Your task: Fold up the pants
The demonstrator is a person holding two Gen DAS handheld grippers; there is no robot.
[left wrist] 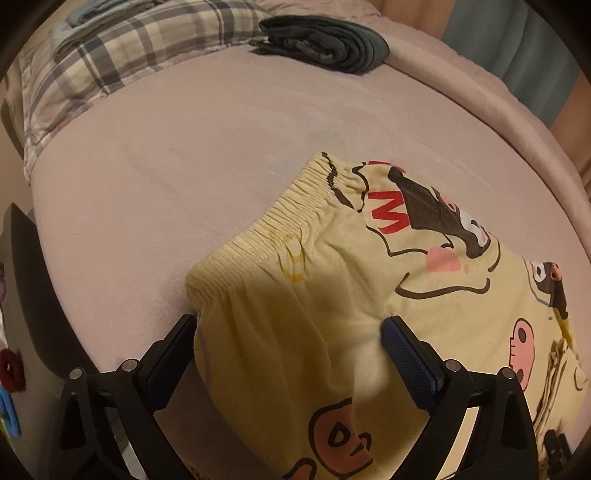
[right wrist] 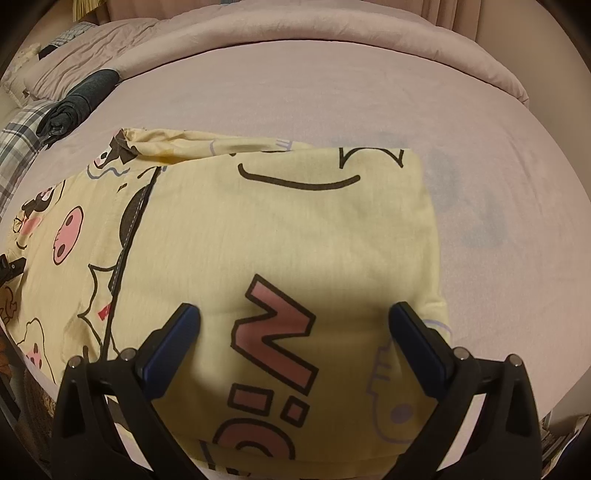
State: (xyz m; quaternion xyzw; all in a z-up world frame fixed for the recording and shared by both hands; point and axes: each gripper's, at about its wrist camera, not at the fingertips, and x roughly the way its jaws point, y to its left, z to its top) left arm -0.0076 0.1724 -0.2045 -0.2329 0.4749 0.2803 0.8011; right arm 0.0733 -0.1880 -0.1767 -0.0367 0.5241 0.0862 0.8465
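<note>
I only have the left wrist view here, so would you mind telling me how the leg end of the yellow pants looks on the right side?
Observer: The yellow pants are doubled over there: a top layer with a straight edge lies on the layer below.
Operator: Thank you. Is the right gripper holding the cloth?
Observer: No, the right gripper is open, its fingers spread over the flat cloth with pink lettering between them.
Operator: And is there spare bed beyond that end?
Observer: Yes, bare pink sheet runs past the pants' right edge up to a rolled duvet.
</note>
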